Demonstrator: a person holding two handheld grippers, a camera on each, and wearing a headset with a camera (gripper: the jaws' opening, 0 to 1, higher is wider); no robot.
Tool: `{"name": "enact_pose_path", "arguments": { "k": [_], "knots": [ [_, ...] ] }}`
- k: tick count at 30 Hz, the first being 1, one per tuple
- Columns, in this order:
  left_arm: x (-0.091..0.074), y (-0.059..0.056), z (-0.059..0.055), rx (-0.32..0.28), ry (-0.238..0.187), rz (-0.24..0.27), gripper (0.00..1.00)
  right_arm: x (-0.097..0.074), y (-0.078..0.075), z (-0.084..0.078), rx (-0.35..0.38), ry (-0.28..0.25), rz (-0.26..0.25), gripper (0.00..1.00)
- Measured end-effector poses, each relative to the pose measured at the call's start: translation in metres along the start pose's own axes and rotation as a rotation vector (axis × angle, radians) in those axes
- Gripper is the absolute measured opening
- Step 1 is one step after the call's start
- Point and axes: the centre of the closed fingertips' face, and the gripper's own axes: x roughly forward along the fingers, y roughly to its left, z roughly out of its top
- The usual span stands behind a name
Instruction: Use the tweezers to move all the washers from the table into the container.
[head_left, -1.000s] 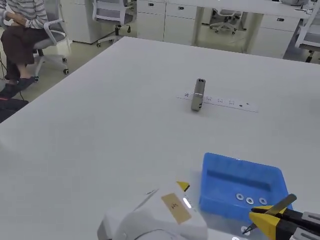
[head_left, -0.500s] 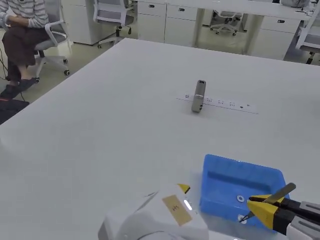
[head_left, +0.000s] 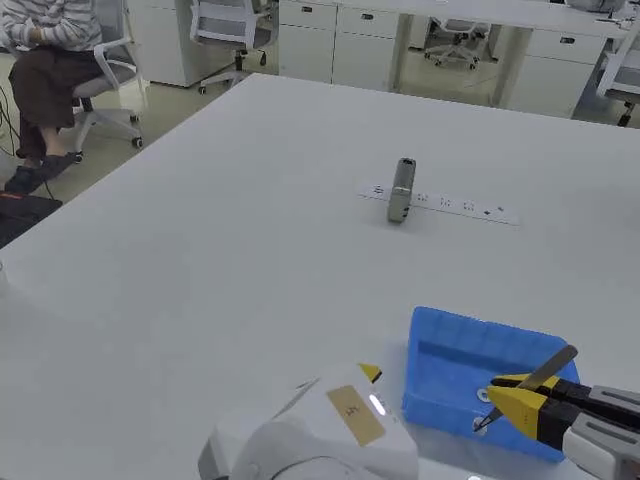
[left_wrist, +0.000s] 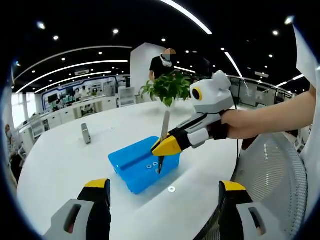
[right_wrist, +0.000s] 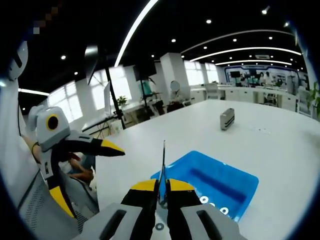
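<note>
Blue plastic makes up the container (head_left: 450, 345), which sits on the white table (head_left: 220, 260) close to the person. In the head view the right gripper (head_left: 498, 392) reaches in from the lower right. Its yellow jaws are pressed together on the tweezers (head_left: 552, 364), whose tips hang just above the container's floor. Whether the tips carry a washer is too small to tell.

The right gripper view looks down into the container and shows three washers (right_wrist: 212, 204) lying on its floor. The left gripper view shows a loose washer (left_wrist: 171, 189) on the table just in front of the container. In that view the left gripper (left_wrist: 164, 184) holds its jaws wide apart with nothing between them.

In the head view the right gripper covers the container's near right corner, and the left gripper's white body hides the table's near edge. Farther along the table a grey device (head_left: 401, 190) lies across a white strip (head_left: 455, 207), well apart from the container.

A potted plant (left_wrist: 167, 87) stands at the table's far end with a standing person (left_wrist: 161, 65) behind it. A seated person (head_left: 45, 50), office chairs (head_left: 220, 25) and white cabinets (head_left: 360, 45) fill the room under long ceiling lights.
</note>
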Motion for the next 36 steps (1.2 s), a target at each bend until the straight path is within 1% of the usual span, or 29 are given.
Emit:
{"name": "enact_pose_path", "arguments": {
  "k": [11,20,28,33,36],
  "knots": [
    [0.000,0.000,0.000,0.000,0.001,-0.001,0.91,-0.008,0.002,0.009,-0.003,-0.024,0.000,0.03],
    [0.000,0.000,0.000,-0.002,0.001,0.000,0.90,-0.006,-0.001,0.020,-0.002,-0.052,0.000,0.03],
    [0.000,0.000,-0.001,0.001,0.003,-0.001,0.90,0.006,-0.015,0.025,0.020,-0.072,-0.019,0.03],
    [0.000,-0.001,-0.001,0.002,0.003,-0.003,0.90,0.015,-0.024,0.023,0.025,-0.064,-0.034,0.03],
    [0.000,-0.001,-0.001,0.002,0.004,-0.004,0.90,0.022,-0.032,0.017,0.027,-0.043,-0.048,0.03]
  ]
}}
